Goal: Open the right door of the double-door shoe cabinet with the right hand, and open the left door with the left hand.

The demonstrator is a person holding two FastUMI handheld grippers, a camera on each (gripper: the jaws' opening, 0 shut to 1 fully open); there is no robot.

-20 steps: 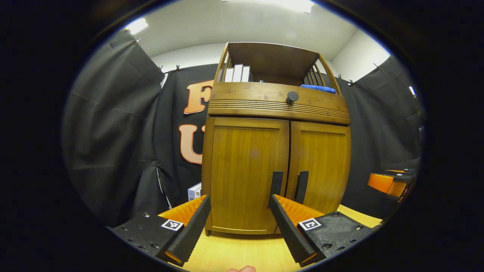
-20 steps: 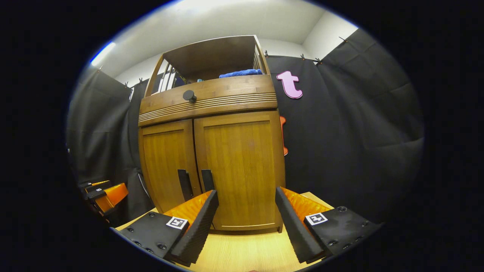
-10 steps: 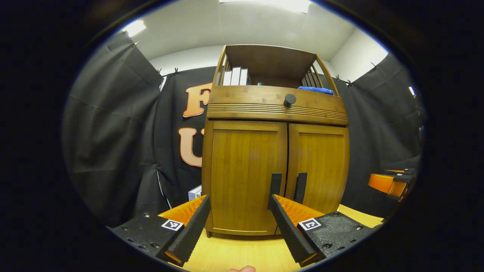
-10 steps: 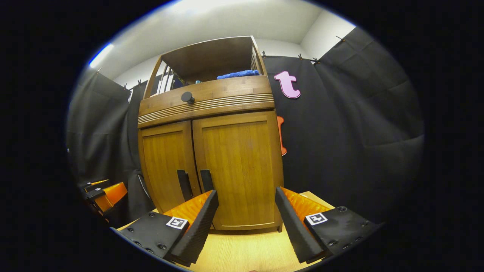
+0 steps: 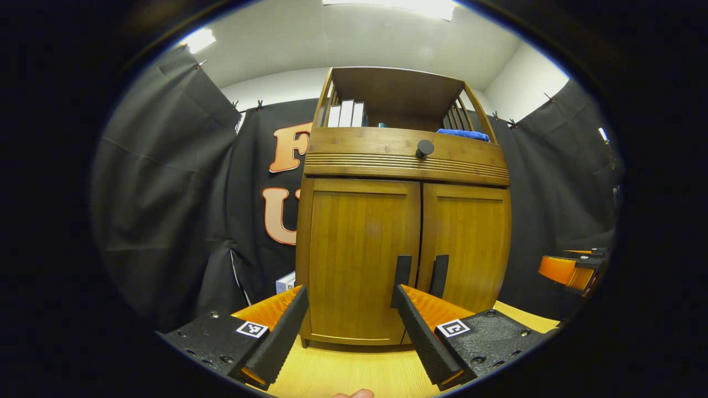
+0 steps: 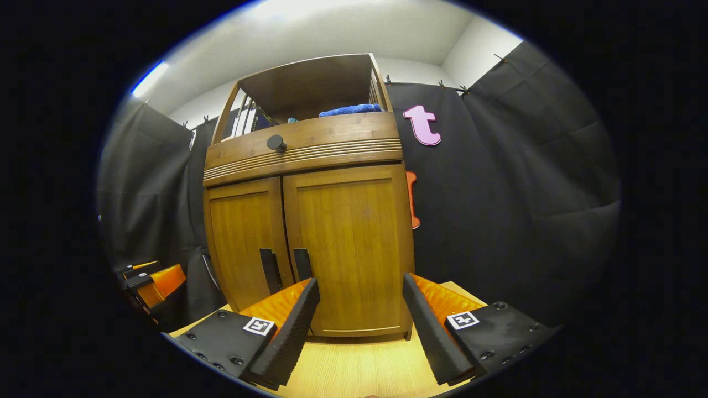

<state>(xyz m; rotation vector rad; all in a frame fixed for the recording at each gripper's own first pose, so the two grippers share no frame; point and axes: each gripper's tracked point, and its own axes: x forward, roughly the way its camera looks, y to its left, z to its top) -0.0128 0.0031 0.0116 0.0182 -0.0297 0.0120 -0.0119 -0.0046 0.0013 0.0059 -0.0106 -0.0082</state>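
1. The cabinet point(image 5: 404, 221) stands upright on the bench point(image 5: 354, 370), straight ahead of both claws, against the black cloth wall point(image 5: 166, 193).
2. Its left door point(image 5: 357, 260) and right door point(image 5: 467, 249) are both shut, meeting at a thin seam down the middle.
3. Each door has a dark vertical handle low down beside the seam: the left handle point(image 5: 402, 272) and the right handle point(image 5: 440, 275) stand close together and parallel.
4. Above the doors runs a ribbed drawer front with a round dark knob point(image 5: 425, 148).
5. The open shelf on top holds white books point(image 5: 345, 113) at the left and a blue cloth point(image 5: 463, 133) at the right.
6. The left claw point(image 5: 349, 296) is spread wide and holds nothing; it sits low in front of the left door, short of touching it, with one finger tip lying in line with the left handle.
7. The right claw point(image 6: 360, 284) is also spread wide and empty, low in front of the right door point(image 6: 348, 249), apart from its handle point(image 6: 302, 263).
8. In the right gripper view the left claw's body point(image 6: 157, 282) shows off at the left edge, beside the cabinet.
9. A small white box point(image 5: 285, 281) sits behind the cabinet's left side, near the wall.
10. A fingertip point(image 5: 354, 393) shows at the bottom edge of the left gripper view.
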